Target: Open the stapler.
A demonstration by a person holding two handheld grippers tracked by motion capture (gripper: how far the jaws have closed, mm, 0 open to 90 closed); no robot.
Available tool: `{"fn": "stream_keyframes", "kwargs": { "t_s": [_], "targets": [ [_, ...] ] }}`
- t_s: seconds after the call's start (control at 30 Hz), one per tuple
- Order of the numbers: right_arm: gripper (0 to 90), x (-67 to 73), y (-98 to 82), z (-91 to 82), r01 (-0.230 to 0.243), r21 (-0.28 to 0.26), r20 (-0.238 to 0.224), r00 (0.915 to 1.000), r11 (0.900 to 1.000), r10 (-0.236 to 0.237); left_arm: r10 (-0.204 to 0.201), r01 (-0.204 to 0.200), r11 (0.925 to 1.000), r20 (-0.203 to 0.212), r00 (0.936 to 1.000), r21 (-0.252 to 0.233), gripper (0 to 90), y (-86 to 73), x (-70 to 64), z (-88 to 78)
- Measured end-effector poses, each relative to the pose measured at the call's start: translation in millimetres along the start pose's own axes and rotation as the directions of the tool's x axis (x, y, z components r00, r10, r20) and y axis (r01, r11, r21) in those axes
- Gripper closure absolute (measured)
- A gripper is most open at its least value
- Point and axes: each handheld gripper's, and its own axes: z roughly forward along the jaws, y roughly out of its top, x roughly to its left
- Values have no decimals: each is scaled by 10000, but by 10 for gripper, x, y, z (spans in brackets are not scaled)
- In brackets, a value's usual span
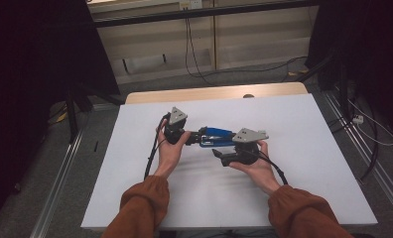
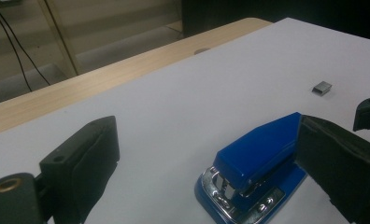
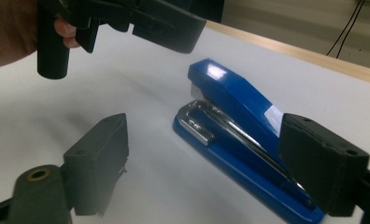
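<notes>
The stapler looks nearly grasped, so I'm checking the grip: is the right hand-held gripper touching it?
Cannot tell. In the right gripper view the stapler lies between the open right hand-held gripper, one jaw overlapping its rear, no plain gap.

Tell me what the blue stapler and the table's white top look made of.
Blue stapler: likely glossy plastic shell, given the bright glare on its cap; shiny chromed-looking metal magazine. White table top: matt, glare-free sheet, perhaps laminate or paper, over a pale wood-grain edge.

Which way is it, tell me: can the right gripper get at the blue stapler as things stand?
Probably yes. The right gripper stands open, the blue stapler lies on the white table partly between its jaws, one jaw beside its rear end. The left gripper hovers by the front end, not blocking that rear.
</notes>
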Motion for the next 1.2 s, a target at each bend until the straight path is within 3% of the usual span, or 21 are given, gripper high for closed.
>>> {"fn": "stream_keyframes", "kwargs": {
  "t_s": [0.2, 0.37, 0.4, 0.57, 0.63, 0.83, 0.9, 1.0, 1.1, 1.2],
  "targets": [
    [207, -32, -20, 58, -115, -67, 90, 9999, 9999, 116, -283, 286, 9989, -99, 9996, 370, 56, -49, 30, 21],
    [234, -38, 18, 56, -33, -98, 51, 10000, 9999, 33, 131, -129, 9989, -49, 9999, 449, 56, -47, 44, -29],
    [236, -43, 33, 56, -269, -13, -4, 9996, 9996, 269, 67, -65, 9990, -36, 10000, 439, 56, -51, 58, -34],
    [373, -86, 61, 117, -456, -42, -109, 9989, 9989, 456, -66, 80, 9989, -306, 9995, 458, 57, -55, 98, -52],
    [417, -96, 51, 151, -642, -180, -318, 9975, 9978, 636, -75, 83, 9991, -194, 9998, 406, 57, -53, 90, -58],
    [573, -81, 83, 218, -260, 49, -393, 9989, 9996, 262, 140, -136, 9988, -88, 9999, 473, 57, -63, 68, -58],
    [568, -86, 96, 223, -307, 8, -291, 9991, 9995, 307, 202, -196, 9989, -148, 9997, 437, 56, -88, 65, -63],
    [645, -99, 97, 233, -308, 44, -408, 9987, 9995, 309, 211, -205, 9983, -105, 9997, 545, 55, -119, 73, -51],
    [732, -116, 92, 245, -227, 147, -404, 9989, 9996, 233, -21, 22, 9984, -12, 10000, 557, 55, -130, 88, -48],
    [822, -133, 82, 263, -505, 201, -620, 9967, 9985, 516, -247, 236, 9981, 187, 9995, 569, 56, -132, 73, -46]
  ]
}}
